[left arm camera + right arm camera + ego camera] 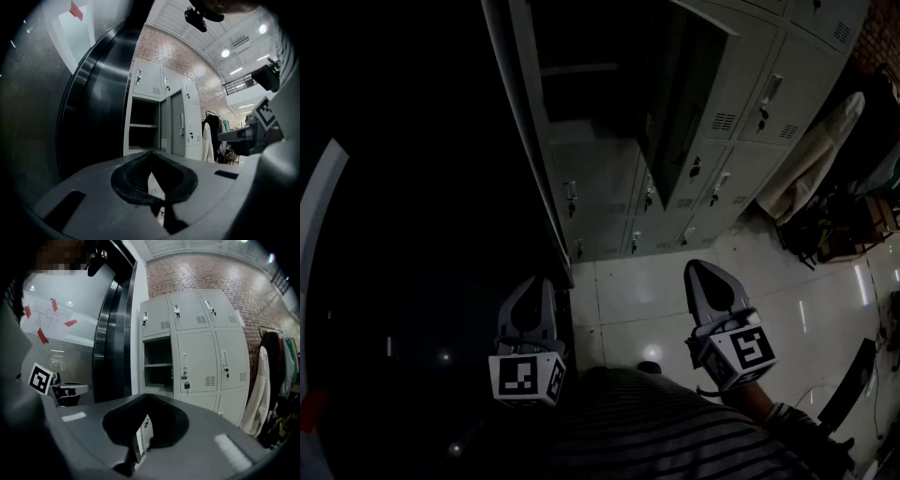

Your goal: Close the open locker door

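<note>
A grey bank of lockers (609,187) stands ahead on the tiled floor. One door (675,103) in the left column hangs open and sticks out into the room; it shows as a grey panel (177,123) beside the bare shelved compartment (143,124), and that compartment (157,364) faces me in the right gripper view. My left gripper (538,283) is low at the left, well short of the lockers, jaws together and empty (151,154). My right gripper (699,268) floats over the floor, below the open door, also shut on nothing (143,398).
A dark glass wall with a metal frame (520,122) runs along the left of the lockers. Pale coats (811,159) hang on a rack at the right, with bags (825,230) on the floor below. White glossy tiles (637,291) lie between me and the lockers.
</note>
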A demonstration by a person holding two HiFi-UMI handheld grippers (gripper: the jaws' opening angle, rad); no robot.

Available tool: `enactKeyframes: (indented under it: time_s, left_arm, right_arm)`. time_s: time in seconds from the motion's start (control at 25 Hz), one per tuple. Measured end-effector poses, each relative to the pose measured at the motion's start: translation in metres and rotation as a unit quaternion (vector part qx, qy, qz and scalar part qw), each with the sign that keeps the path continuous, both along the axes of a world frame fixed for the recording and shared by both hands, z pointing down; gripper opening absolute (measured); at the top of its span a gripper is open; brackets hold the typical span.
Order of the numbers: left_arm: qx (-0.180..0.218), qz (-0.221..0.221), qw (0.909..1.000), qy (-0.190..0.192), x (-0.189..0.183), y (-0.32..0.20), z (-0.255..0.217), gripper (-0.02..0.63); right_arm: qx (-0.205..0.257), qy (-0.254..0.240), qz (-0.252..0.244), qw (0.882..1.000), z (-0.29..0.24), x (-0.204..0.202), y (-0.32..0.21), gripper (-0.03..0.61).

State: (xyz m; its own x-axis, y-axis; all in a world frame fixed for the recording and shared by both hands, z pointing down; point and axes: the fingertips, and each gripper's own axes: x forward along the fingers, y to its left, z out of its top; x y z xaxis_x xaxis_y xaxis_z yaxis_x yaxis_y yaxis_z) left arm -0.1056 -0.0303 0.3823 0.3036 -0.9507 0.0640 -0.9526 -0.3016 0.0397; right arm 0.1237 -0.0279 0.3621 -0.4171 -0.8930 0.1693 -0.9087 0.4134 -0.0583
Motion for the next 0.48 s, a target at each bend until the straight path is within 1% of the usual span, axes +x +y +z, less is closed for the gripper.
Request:
enactKeyframes:
  time_s: [0.24,0.48]
  left_arm:
    - [0.003,0.007,1.0000,0.001,-0.022,-0.008,-0.003,0.005]
    - [0.000,0.020,0.9998,0.008,-0.024,-0.025,0.000,0.005]
  right_arm:
    - [0.004,-0.003,0.025,1.000,-0.009,-0.008,-0.013,0.002]
    - [0.024,0.005,0.048,0.999,-0.023,0.004,-0.040,0.002]
